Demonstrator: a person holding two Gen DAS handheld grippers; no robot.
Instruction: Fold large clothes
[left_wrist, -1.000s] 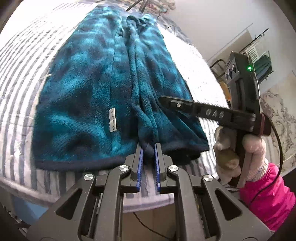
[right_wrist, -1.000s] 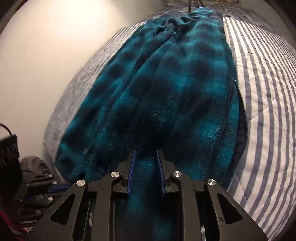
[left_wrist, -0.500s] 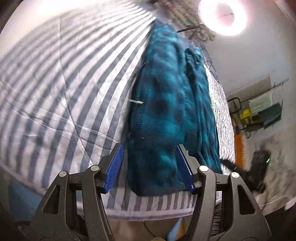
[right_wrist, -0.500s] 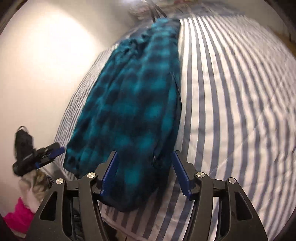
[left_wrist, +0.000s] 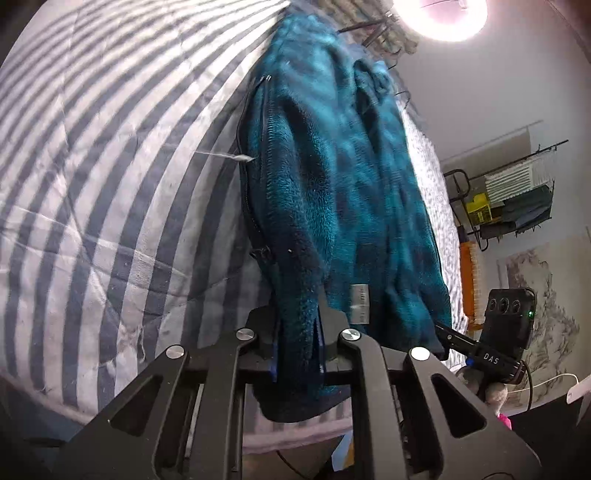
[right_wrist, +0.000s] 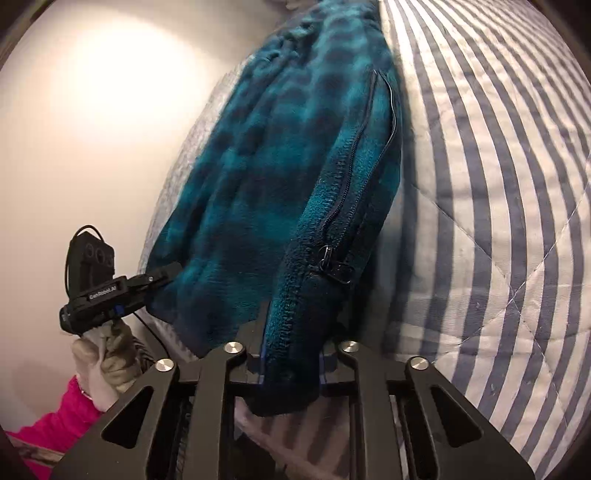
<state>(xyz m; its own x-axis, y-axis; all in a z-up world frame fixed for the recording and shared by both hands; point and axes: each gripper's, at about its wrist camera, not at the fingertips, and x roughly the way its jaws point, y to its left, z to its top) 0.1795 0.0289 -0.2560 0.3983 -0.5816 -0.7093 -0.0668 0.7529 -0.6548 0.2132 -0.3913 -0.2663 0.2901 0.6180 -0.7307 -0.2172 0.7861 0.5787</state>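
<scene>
both hand-held grippers clamp the fleece hem.
left hand-held gripper (left_wrist: 297, 343) and right hand-held gripper (right_wrist: 291, 354) have just closed on the teal fleece (left_wrist: 332, 177), lying along the striped bed (left_wrist: 110, 166).

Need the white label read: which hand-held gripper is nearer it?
Left. The left hand-held gripper just closed on the fleece jacket beside the white label; the right hand-held gripper just closed on its far corner.

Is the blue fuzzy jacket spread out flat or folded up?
Folded lengthwise: the jacket lies as a long narrow strip on the striped bedcover, its zipper edge along one side.
</scene>
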